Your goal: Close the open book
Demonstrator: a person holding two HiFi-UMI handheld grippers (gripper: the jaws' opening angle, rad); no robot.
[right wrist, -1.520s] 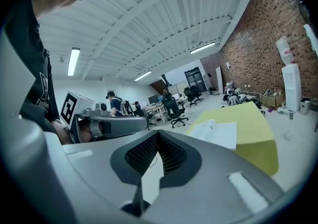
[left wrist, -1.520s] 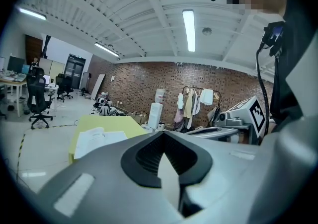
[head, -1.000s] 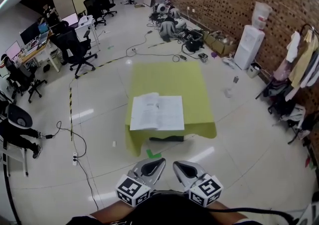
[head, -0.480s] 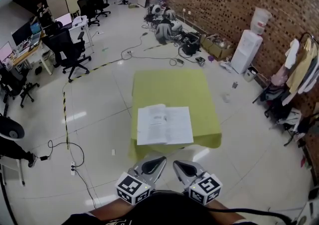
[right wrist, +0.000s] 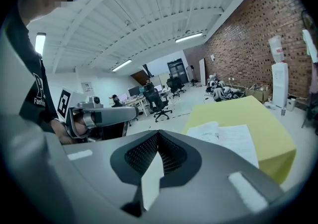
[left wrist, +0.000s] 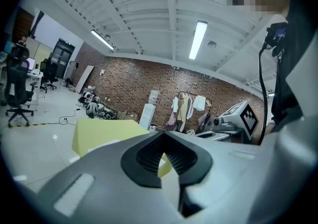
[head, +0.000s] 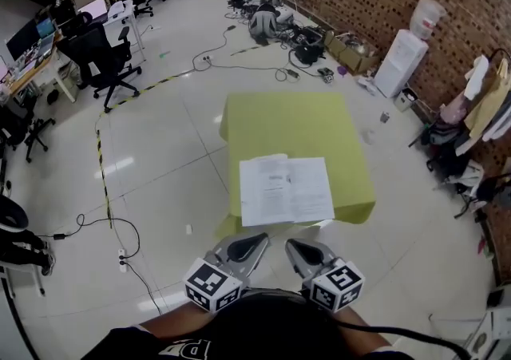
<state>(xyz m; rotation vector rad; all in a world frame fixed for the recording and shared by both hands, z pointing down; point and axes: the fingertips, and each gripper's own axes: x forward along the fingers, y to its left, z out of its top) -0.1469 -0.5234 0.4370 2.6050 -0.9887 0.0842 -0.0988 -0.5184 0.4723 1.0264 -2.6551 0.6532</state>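
Okay, book point(head: 286, 189): ahead on the bench point(head: 295, 115), spine pointing away
nearer: right claw point(head: 303, 250), maybe
left claw point(head: 247, 246): closed, empty, same as right

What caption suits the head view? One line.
Open book on a yellow-green table; left claw and right claw shut, short of it.

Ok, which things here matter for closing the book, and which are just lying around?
Job: open book, yellow-green table under it, left gripper, right gripper.
Lying about: water dispenser, office chairs, floor cables, clothes rack.
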